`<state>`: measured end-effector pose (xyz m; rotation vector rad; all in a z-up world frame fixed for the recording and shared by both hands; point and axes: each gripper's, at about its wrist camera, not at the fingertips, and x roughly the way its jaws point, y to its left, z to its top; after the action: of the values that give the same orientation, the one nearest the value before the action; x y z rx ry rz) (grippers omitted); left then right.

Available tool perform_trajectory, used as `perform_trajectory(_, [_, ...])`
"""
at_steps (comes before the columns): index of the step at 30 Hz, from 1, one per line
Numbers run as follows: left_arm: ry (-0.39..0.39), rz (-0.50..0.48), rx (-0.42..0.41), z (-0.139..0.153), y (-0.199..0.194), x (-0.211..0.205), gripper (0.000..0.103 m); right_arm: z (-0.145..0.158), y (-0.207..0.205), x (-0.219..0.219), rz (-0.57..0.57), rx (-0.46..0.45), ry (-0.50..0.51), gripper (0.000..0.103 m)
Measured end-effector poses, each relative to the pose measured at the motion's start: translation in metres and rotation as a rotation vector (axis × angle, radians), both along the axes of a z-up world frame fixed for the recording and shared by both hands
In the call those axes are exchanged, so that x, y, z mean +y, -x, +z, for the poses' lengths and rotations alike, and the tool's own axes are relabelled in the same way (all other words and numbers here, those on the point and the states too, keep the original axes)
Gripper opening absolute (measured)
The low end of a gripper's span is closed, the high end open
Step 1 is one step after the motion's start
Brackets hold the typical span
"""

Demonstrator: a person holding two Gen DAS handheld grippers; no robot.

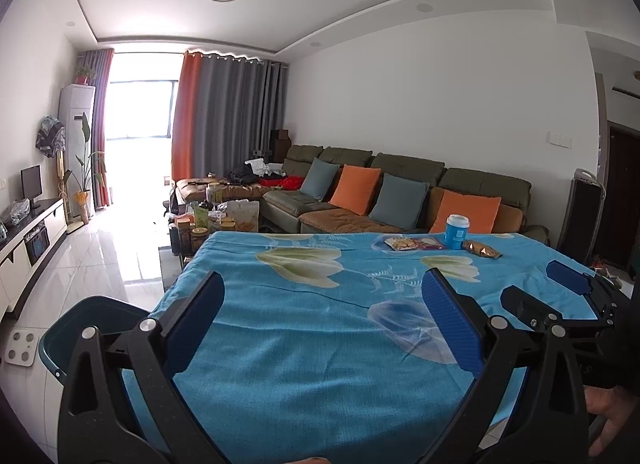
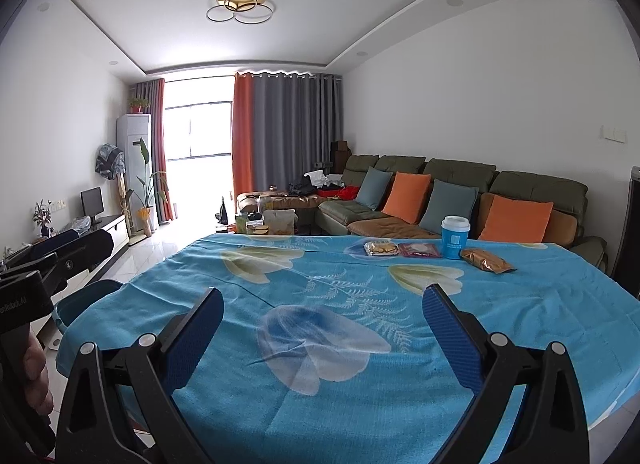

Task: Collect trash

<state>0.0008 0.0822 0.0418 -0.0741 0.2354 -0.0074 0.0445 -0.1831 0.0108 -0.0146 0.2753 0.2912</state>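
Note:
At the far right of the table, on the blue floral cloth (image 1: pixel 320 344), lie a blue paper cup with a white lid (image 1: pixel 456 231) (image 2: pixel 455 237), a brown-gold snack packet (image 1: pixel 482 250) (image 2: pixel 486 260), a clear packet of biscuits (image 1: pixel 401 243) (image 2: pixel 381 248) and a red-pink wrapper (image 1: pixel 430 243) (image 2: pixel 420 250). My left gripper (image 1: pixel 324 292) is open and empty over the near part of the table. My right gripper (image 2: pixel 324 310) is open and empty too, and shows at the right of the left wrist view (image 1: pixel 536 288). A dark teal bin (image 1: pixel 76 328) (image 2: pixel 86 298) stands on the floor by the table's left edge.
A green sofa (image 1: pixel 400 184) with orange and grey-blue cushions runs behind the table. A cluttered coffee table (image 1: pixel 212 220) stands beyond the table's far left corner. A white scale (image 1: pixel 18 348) lies on the floor by the bin. A TV cabinet (image 1: pixel 28 240) lines the left wall.

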Motion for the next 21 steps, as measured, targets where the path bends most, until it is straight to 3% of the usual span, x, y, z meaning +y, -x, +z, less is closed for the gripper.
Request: perform_trajectory(21, [-0.057, 0.024, 0.036, -0.011, -0.024, -0.016, 0.097, -0.011, -0.018, -0.005, -0.016, 0.051, -0.003, 0.096])
